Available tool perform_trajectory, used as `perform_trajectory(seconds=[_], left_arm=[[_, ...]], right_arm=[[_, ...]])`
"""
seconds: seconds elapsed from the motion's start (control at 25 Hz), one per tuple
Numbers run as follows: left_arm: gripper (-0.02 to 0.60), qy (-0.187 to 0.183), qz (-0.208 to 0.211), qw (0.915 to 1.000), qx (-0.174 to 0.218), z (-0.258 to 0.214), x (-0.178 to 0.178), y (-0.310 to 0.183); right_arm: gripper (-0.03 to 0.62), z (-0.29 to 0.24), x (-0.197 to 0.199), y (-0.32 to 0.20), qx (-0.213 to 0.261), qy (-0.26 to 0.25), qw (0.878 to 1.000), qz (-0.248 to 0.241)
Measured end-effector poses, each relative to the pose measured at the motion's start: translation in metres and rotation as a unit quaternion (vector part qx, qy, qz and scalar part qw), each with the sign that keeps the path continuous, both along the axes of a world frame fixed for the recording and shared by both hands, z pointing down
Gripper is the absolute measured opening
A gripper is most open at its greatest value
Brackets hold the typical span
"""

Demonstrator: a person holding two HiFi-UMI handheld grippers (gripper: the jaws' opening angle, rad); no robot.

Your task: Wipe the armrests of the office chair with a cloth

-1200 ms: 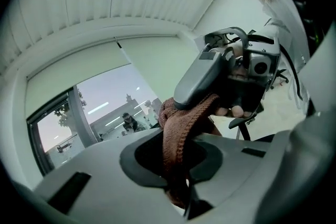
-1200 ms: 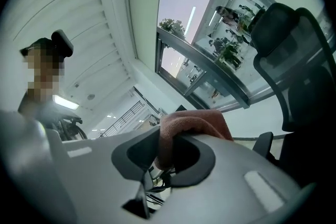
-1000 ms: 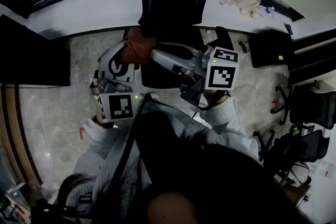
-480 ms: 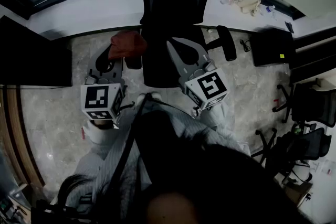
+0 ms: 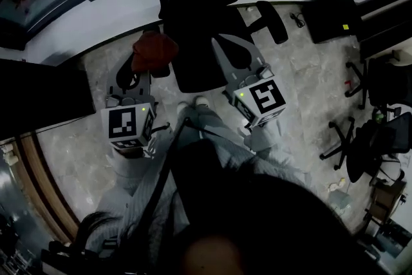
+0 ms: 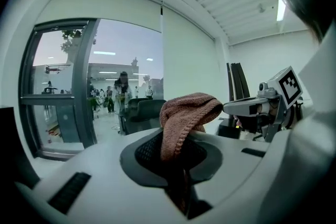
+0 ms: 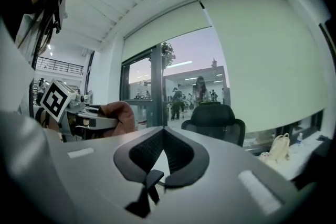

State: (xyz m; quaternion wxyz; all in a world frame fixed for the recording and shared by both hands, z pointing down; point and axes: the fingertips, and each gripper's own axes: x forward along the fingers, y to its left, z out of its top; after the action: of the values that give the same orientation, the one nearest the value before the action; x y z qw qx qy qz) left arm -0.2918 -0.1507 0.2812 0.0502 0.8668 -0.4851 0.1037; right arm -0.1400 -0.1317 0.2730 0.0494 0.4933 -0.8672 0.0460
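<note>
Left gripper (image 6: 178, 139) clamped on cloth (image 6: 185, 112), bunched over and ahead of fingertips, hanging down between them. Right gripper (image 7: 164, 128) closed, tips together, nothing between. Chair (image 5: 199, 22) ahead of both; armrest (image 5: 273, 21) right of right fingers, apart.

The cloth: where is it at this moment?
In the head view, the cloth sits pinched in the left gripper, at the picture's left, just beside the office chair seat.
</note>
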Motion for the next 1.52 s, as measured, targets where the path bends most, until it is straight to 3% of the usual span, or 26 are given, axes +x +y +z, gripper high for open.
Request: perform_trajectory(seconds=[0.24,0.4,0.52,0.72,1.0,1.16,1.52], left_arm=[[0.043,-0.006,0.033,0.9990,0.031,-0.010,0.057,0.000],[0.044,-0.027,0.052,0.9971,0.049,-0.016,0.128,0.010],[0.044,-0.028,0.043,0.9967,0.062,-0.015,0.194,0.010],[0.044,-0.009,0.001,0.9976,0.068,-0.015,0.321,0.004],[0.044,0.024,-0.078,0.9956,0.046,-0.018,0.481,0.013],[0.044,0.002,-0.074,0.9972,0.014,0.013,0.524,0.017],[0.044,-0.009,-0.077,0.9965,-0.032,0.059,0.545,-0.018]], right_arm=[[0.001,0.001,0.078,0.021,-0.002,-0.023,0.997,0.079],[0.002,0.002,0.168,0.037,0.020,-0.025,0.994,0.108],[0.002,0.008,0.248,0.036,0.029,-0.022,0.992,0.117],[0.002,-0.001,0.379,0.021,0.032,-0.003,0.996,0.083],[0.002,-0.013,0.536,0.000,-0.008,0.057,0.998,-0.026],[0.002,0.006,0.568,-0.003,-0.031,0.066,0.996,-0.052],[0.002,0.040,0.554,-0.026,-0.054,0.018,0.996,-0.065]])
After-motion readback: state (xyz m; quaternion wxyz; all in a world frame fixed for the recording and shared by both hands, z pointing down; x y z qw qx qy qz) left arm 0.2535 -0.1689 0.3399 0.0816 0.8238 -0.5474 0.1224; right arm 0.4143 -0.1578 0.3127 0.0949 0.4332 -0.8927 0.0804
